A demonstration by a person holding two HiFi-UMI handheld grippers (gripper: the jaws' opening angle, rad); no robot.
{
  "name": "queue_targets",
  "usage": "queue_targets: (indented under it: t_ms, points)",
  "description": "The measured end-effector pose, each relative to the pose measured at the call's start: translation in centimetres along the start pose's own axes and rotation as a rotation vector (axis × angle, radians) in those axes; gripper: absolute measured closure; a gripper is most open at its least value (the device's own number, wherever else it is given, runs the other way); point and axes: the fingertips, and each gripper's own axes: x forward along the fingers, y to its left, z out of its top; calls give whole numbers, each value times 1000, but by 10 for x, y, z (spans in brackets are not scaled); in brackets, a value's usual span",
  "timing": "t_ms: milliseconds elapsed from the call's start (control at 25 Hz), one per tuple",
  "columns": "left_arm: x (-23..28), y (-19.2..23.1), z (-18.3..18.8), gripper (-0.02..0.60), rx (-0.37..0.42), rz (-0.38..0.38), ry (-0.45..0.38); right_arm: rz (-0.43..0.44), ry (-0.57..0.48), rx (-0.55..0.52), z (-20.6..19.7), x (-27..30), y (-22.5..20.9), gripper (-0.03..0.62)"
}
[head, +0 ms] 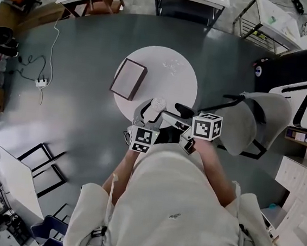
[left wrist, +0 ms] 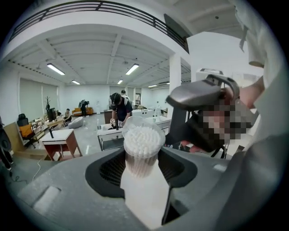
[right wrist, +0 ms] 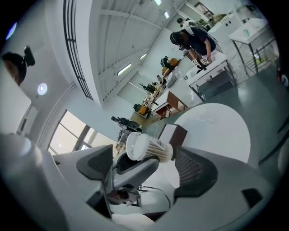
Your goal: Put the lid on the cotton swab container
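The cotton swab container [left wrist: 142,149] is a clear tub packed with white swabs, and a clear lid [left wrist: 143,127] sits over the swab tips. My left gripper [left wrist: 142,168] is shut on the tub's body and holds it up off the table. In the head view the container [head: 156,107] hangs over the table's near edge, with my left gripper [head: 147,113] beneath it. My right gripper [head: 176,114] is just to the right of it. In the right gripper view the container [right wrist: 149,148] lies tilted between the wide-apart jaws of my right gripper [right wrist: 145,163], which stands open; neither pad touches it.
A round white table [head: 175,73] holds a flat brown box [head: 128,79]. A grey chair [head: 252,122] stands to the right. A power strip [head: 40,83] with its cable lies on the floor at the left. Desks and people are far off.
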Motion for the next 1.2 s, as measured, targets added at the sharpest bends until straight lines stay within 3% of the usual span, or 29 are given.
queue_targets:
  t_ms: [200, 680, 920, 1160, 1200]
  points:
    - [-19, 0, 15, 350, 55, -39, -11, 87, -45, 166, 8, 21, 10, 123]
    - [-32, -9, 21, 350, 135, -127, -30, 79, -30, 209, -5, 45, 10, 121]
    - [-34, -5, 23, 350, 158, -158, -30, 141, -43, 262, -3, 52, 17, 121]
    - [-34, -8, 29, 350, 168, -194, -37, 166, -49, 249, 0, 50, 20, 126]
    - [-33, -9, 30, 350, 169, -200, -38, 170, -53, 245, 1, 49, 20, 149]
